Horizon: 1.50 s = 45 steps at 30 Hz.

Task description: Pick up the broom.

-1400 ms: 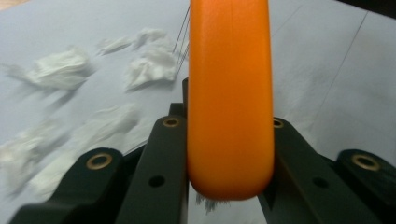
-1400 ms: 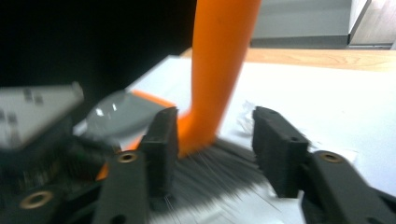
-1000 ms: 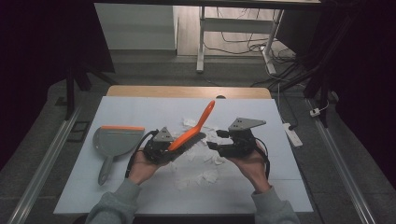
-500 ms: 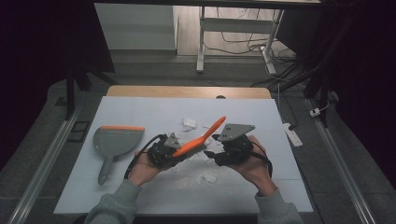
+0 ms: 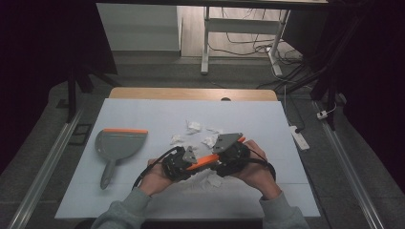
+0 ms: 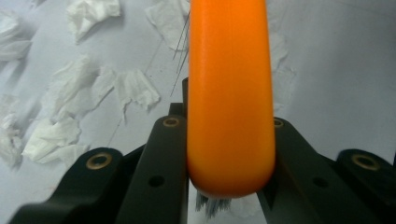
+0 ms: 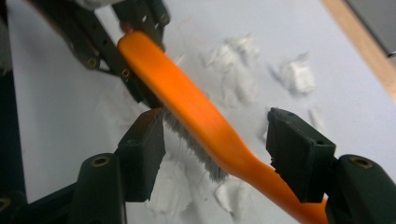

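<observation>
The left gripper point(image 5: 184, 164) is clamped on the head end of the orange brush point(image 5: 203, 161); in the left gripper view its jaws press both sides of the brush point(image 6: 229, 93), grey bristles peeping out below. The right gripper point(image 5: 224, 160) has just been opening: in the right gripper view its pads point(image 7: 299, 156) stand apart with the brush point(image 7: 196, 112) passing between them, touching neither.

The brush hangs low over the white table cover point(image 5: 143, 114), bridging the 2 grippers. It looks light and stiff, its plastic smooth and likely slippery, so the narrow handle is probably the surest hold, square across the flat sides. The bristles would give under pressure.

Torn paper scraps point(image 5: 193, 127) lie just beyond, a grey dustpan point(image 5: 117, 145) well to the left.
</observation>
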Available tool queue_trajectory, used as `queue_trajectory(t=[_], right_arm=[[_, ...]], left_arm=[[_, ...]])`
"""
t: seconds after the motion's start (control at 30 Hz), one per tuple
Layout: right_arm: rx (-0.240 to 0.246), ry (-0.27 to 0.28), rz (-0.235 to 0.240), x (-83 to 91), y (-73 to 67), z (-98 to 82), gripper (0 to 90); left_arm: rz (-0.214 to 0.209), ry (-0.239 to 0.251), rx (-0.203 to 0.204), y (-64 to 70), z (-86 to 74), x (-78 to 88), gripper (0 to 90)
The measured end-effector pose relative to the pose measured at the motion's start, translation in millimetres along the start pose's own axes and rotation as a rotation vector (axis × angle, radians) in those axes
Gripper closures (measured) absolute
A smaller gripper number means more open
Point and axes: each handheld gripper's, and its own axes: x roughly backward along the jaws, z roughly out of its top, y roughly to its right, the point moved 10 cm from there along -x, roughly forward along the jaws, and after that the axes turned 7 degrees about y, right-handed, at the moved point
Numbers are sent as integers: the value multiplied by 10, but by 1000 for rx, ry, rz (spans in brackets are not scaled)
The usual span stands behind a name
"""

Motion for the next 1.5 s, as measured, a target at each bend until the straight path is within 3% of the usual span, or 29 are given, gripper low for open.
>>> queue_trajectory(t=[0.03, 0.1, 0.27, 0.4, 0.5, 0.7, 0.87, 0.9, 0.97, 1.0, 1.1, 1.2, 1.3, 1.37, 1.47, 1.5], right_arm=[[5, -20, 10, -22, -20, -23, 389], [27, -64, 38, -74, -60, -78, 416], [61, -133, 44, -170, -91, -173, 513], [88, -167, 75, -203, -124, -240, 566], [110, -169, 91, -209, -134, -259, 588], [215, -171, 104, -201, -168, -280, 648], [225, -137, 120, -150, -201, -239, 687], [222, -126, 121, -142, -201, -228, 697], [194, -94, 128, -122, -194, -196, 702], [174, -82, 128, -111, -187, -184, 703], [122, -46, 134, -87, -151, -160, 704], [72, -14, 121, -55, -75, -159, 704], [9, 32, 107, -12, 11, -162, 704], [-8, 44, 107, 4, 39, -166, 705], [-69, 84, 72, 62, 167, -187, 704], [-69, 84, 72, 62, 167, -187, 704]], left_arm=[[13, -1, -34, 14, 3, 0, 803], [12, -7, -56, 42, 12, 9, 803], [-9, -9, -78, 89, 19, 7, 803], [-26, -3, -94, 121, 32, 14, 803], [-35, 7, -107, 143, 46, 32, 804], [-66, 25, -108, 125, 43, 65, 802], [-66, 69, -110, 77, 55, 118, 759], [-35, 112, -97, 12, 85, 170, 738], [-36, 131, -90, -1, 96, 195, 681], [1, 167, -79, -41, 121, 241, 636], [46, 226, -47, -92, 164, 322, 497], [72, 248, -26, -131, 166, 390, 369], [118, 281, 14, -202, 137, 497, 325], [147, 298, 49, -262, 92, 574, 318], [195, 310, 97, -356, -17, 676, 306], [210, 311, 116, -387, -66, 709, 306]])
